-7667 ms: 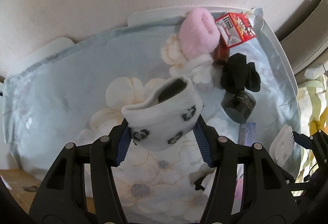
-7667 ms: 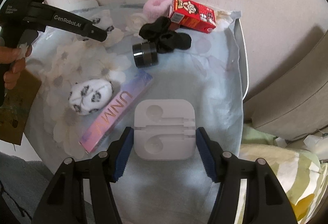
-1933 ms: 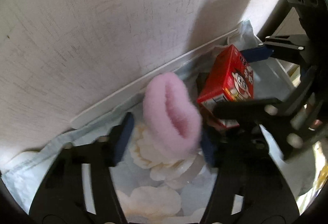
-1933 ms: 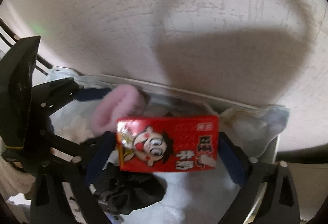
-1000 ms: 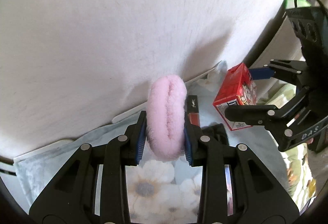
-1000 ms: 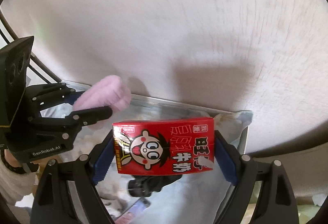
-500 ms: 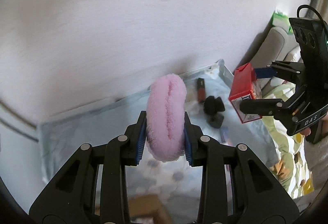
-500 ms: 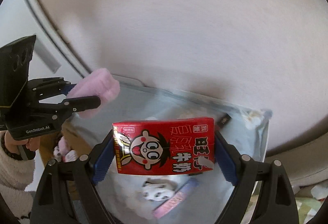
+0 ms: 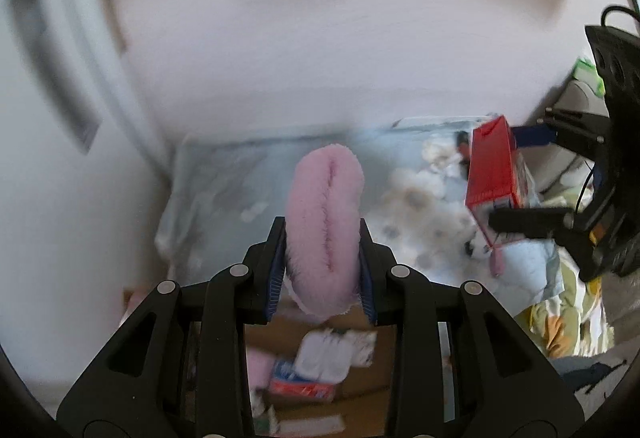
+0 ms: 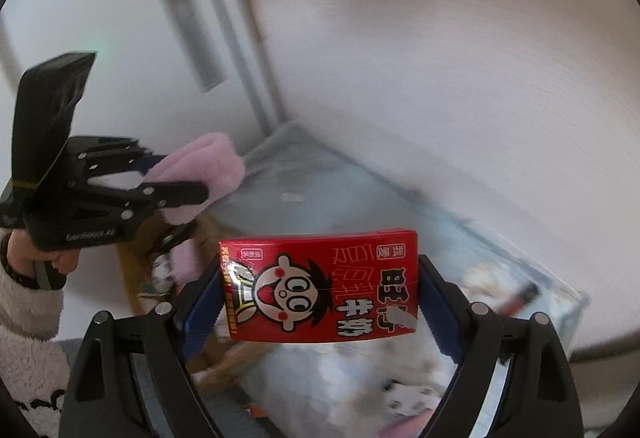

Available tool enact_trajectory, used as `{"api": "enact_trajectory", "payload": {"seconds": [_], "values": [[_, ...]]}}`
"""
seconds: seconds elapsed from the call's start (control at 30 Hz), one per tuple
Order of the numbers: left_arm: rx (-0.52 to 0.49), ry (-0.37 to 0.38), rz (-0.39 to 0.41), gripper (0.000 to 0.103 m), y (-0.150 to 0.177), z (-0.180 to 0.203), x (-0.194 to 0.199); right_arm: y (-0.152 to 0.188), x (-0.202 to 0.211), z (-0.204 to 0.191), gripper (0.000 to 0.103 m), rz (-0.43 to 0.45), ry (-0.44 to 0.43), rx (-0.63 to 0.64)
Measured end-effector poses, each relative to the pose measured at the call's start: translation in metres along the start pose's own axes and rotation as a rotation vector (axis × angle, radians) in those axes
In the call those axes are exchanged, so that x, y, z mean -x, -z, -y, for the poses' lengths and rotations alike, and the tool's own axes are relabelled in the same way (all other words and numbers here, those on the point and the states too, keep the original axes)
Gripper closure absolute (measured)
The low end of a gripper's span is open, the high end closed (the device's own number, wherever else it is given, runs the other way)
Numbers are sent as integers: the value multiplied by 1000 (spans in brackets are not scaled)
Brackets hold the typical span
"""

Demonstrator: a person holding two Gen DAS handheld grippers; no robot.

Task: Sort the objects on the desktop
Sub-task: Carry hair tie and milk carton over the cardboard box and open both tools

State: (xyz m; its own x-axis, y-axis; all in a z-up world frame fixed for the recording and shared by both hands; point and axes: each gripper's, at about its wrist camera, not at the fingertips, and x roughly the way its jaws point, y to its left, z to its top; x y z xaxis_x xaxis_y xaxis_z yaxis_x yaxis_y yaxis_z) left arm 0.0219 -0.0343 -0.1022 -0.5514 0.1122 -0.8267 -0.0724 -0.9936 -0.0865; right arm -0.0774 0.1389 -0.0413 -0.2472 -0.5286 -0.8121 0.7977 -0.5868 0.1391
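A fluffy pink scrunchie (image 9: 323,238) stands on edge between the blue pads of my left gripper (image 9: 322,228), which is shut on it, above the near left edge of the table. Below it lies an open cardboard box (image 9: 360,390) with a white piece, something pink and a red-and-blue packet inside. My right gripper (image 10: 320,292) is shut on the two ends of a red milk carton (image 10: 320,288) with a cartoon face, held in the air. In the right wrist view the left gripper (image 10: 172,177) with the scrunchie (image 10: 204,161) hangs to the left, over the box (image 10: 136,270).
The table's pale blue floral cloth (image 9: 224,189) runs along a white wall. A white sock with black marks (image 10: 408,398) and a red lipstick (image 10: 520,296) lie on it. A hand in a fluffy white sleeve (image 10: 24,302) holds the left gripper. Bedding (image 9: 560,318) lies right.
Both grippers swung left and rose, carrying scrunchie and carton away from the back of the table. The cardboard box now shows under the left gripper. Both grips are unchanged.
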Motion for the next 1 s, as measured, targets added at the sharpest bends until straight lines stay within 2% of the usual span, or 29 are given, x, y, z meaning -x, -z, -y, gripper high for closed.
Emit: {"api": "enact_trajectory", "payload": {"seconds": [0.27, 0.33, 0.47, 0.73, 1.0], "values": [[134, -80, -20, 74, 41, -59, 11, -7, -59, -75, 17, -95, -113, 139], [171, -109, -26, 74, 53, -72, 11, -7, -71, -88, 17, -116, -121, 163], [243, -122, -54, 74, 76, -92, 7, -2, -92, -112, 17, -163, -143, 188], [254, -109, -152, 74, 116, -100, -29, 22, -130, -140, 17, -279, -150, 191], [257, -78, -169, 74, 117, -109, -35, 19, -141, -146, 17, -323, -143, 166]]}}
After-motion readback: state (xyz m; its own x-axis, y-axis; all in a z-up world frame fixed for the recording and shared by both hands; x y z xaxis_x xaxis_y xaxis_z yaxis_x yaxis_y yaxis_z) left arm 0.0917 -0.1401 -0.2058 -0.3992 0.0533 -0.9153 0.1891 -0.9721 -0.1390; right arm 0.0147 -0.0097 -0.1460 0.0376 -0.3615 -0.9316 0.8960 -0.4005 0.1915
